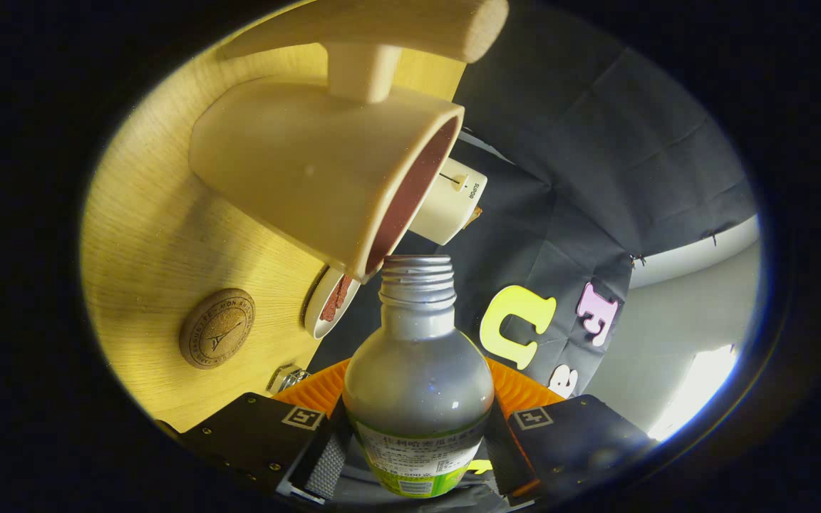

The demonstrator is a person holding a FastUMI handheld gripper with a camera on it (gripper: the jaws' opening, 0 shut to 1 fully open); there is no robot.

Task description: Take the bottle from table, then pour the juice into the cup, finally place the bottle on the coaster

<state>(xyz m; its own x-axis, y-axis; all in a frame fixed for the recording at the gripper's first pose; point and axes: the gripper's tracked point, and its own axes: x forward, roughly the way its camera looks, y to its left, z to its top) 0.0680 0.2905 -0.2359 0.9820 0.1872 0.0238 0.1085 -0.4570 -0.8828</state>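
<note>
Gripper point(416, 456) clamping bottle point(417, 385) (base hidden) — at cup point(325, 167)

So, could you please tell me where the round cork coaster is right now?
In the gripper view, the round cork coaster lies on the wooden table, beside the beige cup, off to one side of the gripped bottle.

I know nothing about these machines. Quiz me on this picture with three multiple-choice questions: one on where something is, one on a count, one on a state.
1. Where is the mouth of the bottle?
A. At the rim of the cup
B. On the coaster
C. Inside the white dish

2. How many cork coasters lie on the table?
A. Three
B. One
C. Two

3. What is the hand-held gripper doing?
A. Hanging open
B. Gripping the cup
C. Gripping the bottle

Answers: 1 A, the threaded neck meets the cup's rim. 2 B, a single round disc. 3 C, both fingers press the bottle's sides.
</note>
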